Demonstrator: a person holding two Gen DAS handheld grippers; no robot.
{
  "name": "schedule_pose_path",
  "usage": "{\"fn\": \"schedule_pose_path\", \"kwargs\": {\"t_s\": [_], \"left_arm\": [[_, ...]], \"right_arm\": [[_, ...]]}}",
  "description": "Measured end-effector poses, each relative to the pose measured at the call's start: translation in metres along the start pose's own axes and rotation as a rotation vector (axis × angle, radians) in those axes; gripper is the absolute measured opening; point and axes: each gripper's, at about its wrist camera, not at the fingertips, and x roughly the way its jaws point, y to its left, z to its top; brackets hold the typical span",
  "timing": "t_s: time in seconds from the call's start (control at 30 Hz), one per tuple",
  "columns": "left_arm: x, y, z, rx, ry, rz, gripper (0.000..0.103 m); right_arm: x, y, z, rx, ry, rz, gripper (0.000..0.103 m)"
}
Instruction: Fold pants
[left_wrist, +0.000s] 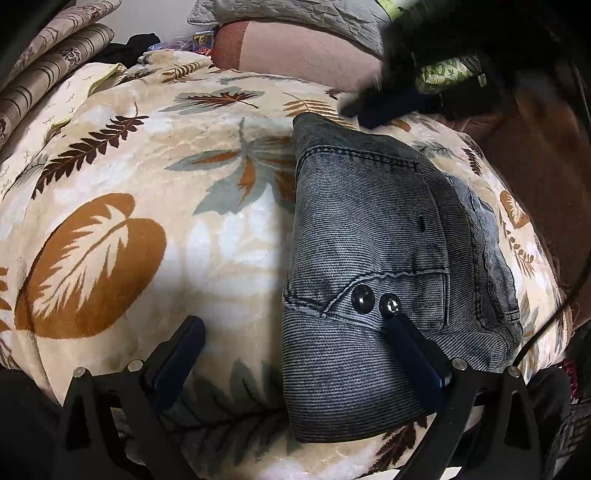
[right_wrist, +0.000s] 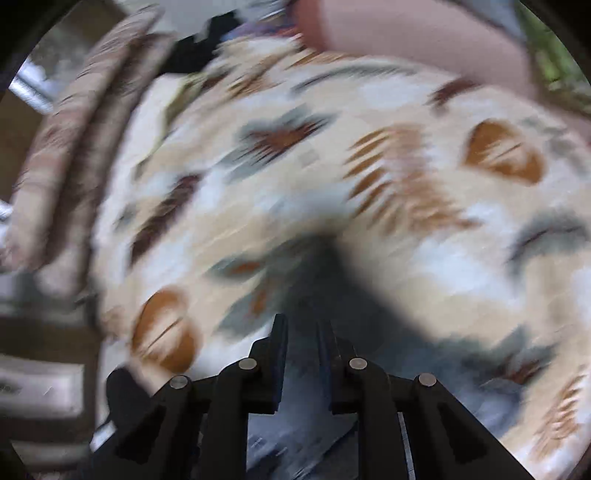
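Two views: left tool (left_wrist: 295, 325) gapes over folded pants (left_wrist: 376, 258); right tool (right_wrist: 302, 328), blurred, pinches denim.

The pants (left_wrist: 369, 258) are showing grey-blue faded denim with dark stitching and two dark metal buttons; the blanket (left_wrist: 147, 221) is showing cream plush with leaves — ochre, brown, grey-green; the folded bedding (left_wrist: 48, 70) is showing beige-and-brown stripes.

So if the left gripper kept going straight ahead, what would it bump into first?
Probably the folded grey-blue denim pants: the open left gripper already has one finger over them, the other over the leaf-print fleece blanket. Depth is unclear.
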Motion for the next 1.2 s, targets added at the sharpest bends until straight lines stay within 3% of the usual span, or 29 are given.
{"fn": "schedule_pose_path", "kwargs": {"t_s": [0.1, 0.17, 0.27, 0.33, 0.37, 0.4, 0.5, 0.6, 0.73, 0.83, 0.9, 0.93, 1.03, 1.2], "left_arm": [[-0.002, 0.003, 0.002, -0.012, 0.003, -0.018, 0.1], [-0.01, 0.009, 0.004, -0.042, 0.014, -0.051, 0.099], [-0.03, 0.018, 0.009, -0.056, -0.05, -0.08, 0.099], [-0.04, 0.028, 0.013, -0.094, -0.09, -0.086, 0.099], [-0.041, 0.032, 0.015, -0.113, -0.087, -0.1, 0.099], [-0.037, 0.037, 0.018, -0.134, -0.062, -0.122, 0.099], [-0.025, 0.046, 0.021, -0.188, -0.005, -0.18, 0.099], [-0.014, 0.046, 0.028, -0.244, 0.041, -0.241, 0.099], [-0.013, 0.021, 0.039, -0.209, 0.062, -0.3, 0.099], [-0.016, 0.002, 0.047, -0.156, 0.053, -0.3, 0.099], [-0.014, -0.011, 0.053, -0.126, 0.062, -0.292, 0.099], [-0.013, -0.015, 0.056, -0.118, 0.065, -0.288, 0.099], [-0.013, -0.026, 0.061, -0.089, 0.06, -0.285, 0.099], [-0.003, -0.033, 0.062, -0.06, 0.076, -0.248, 0.099]], "right_arm": [[0.034, -0.021, -0.015, 0.021, 0.077, -0.134, 0.018], [0.031, -0.046, -0.018, 0.148, 0.028, -0.068, 0.019], [0.005, -0.037, -0.031, 0.113, -0.081, -0.078, 0.02], [-0.011, -0.036, -0.045, 0.111, -0.126, -0.057, 0.044], [-0.016, -0.039, -0.054, 0.123, -0.139, -0.041, 0.084], [-0.021, -0.043, -0.062, 0.139, -0.153, -0.043, 0.098], [-0.042, -0.063, -0.097, 0.193, -0.21, -0.021, 0.098], [-0.057, -0.103, -0.133, 0.357, -0.27, 0.004, 0.098], [-0.047, -0.135, -0.157, 0.468, -0.229, 0.015, 0.097], [-0.045, -0.136, -0.161, 0.468, -0.267, 0.052, 0.09], [-0.043, -0.139, -0.16, 0.491, -0.275, 0.081, 0.065], [-0.04, -0.14, -0.16, 0.493, -0.268, 0.099, 0.061], [-0.051, -0.141, -0.171, 0.499, -0.293, 0.094, 0.06], [-0.063, -0.136, -0.189, 0.504, -0.332, 0.211, 0.06]]}}
